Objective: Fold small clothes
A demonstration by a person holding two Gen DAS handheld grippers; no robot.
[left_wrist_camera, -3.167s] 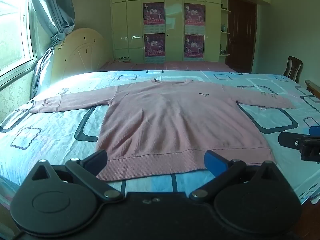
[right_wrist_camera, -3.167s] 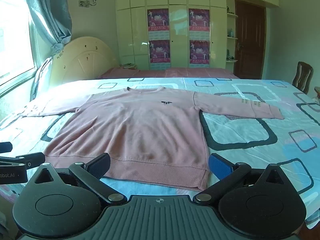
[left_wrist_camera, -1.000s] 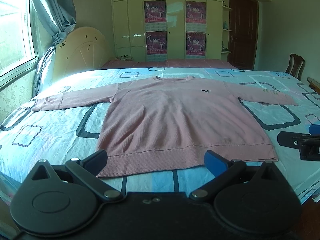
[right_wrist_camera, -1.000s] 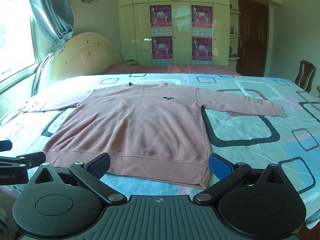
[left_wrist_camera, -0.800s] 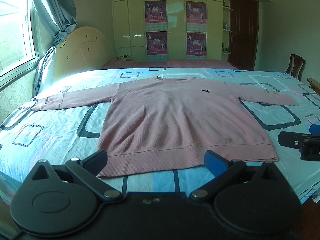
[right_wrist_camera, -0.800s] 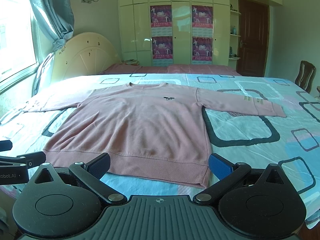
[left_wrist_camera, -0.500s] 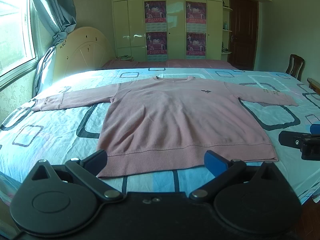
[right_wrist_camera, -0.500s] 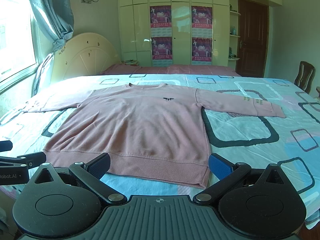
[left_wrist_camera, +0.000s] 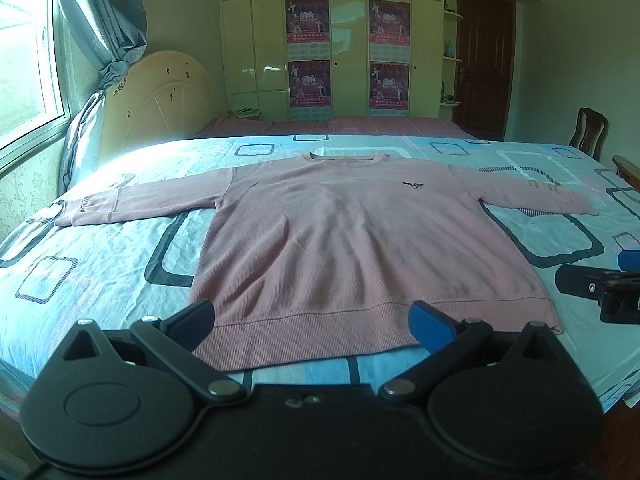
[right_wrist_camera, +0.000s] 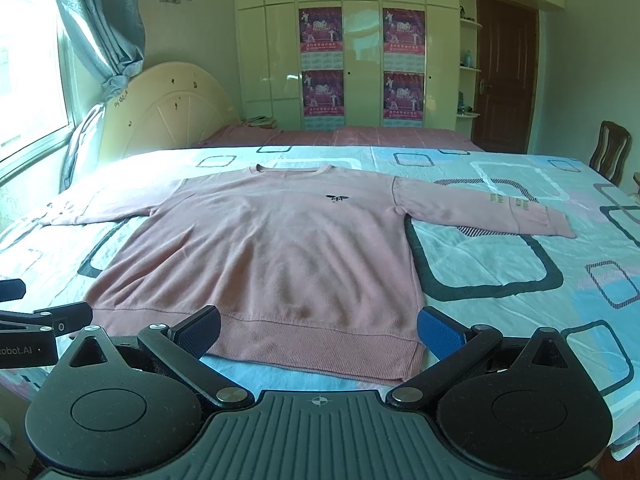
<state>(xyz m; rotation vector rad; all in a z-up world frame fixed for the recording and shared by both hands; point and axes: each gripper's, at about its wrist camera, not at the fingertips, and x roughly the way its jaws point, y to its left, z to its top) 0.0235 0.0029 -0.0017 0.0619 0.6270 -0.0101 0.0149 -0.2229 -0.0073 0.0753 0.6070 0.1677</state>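
Note:
A pink long-sleeved sweater (left_wrist_camera: 340,236) (right_wrist_camera: 280,256) lies flat and face up on the bed, both sleeves spread sideways, collar at the far side, hem towards me. My left gripper (left_wrist_camera: 316,318) hangs open just in front of the hem, nothing between its fingers. My right gripper (right_wrist_camera: 320,330) is open too, above the hem's right part. Each gripper shows at the edge of the other's view: the right one (left_wrist_camera: 600,288) past the hem's right corner, the left one (right_wrist_camera: 36,328) by the hem's left corner.
The bed (left_wrist_camera: 100,264) has a light blue sheet with dark rounded squares. A cream headboard (right_wrist_camera: 172,120) and a curtained window (left_wrist_camera: 28,80) are on the left. A wardrobe with posters (right_wrist_camera: 360,68) fills the far wall. A wooden chair (left_wrist_camera: 592,132) and a door (right_wrist_camera: 504,76) are at right.
Nearly nothing: both views have shifted very slightly, the sweater lies as before and both grippers stay open.

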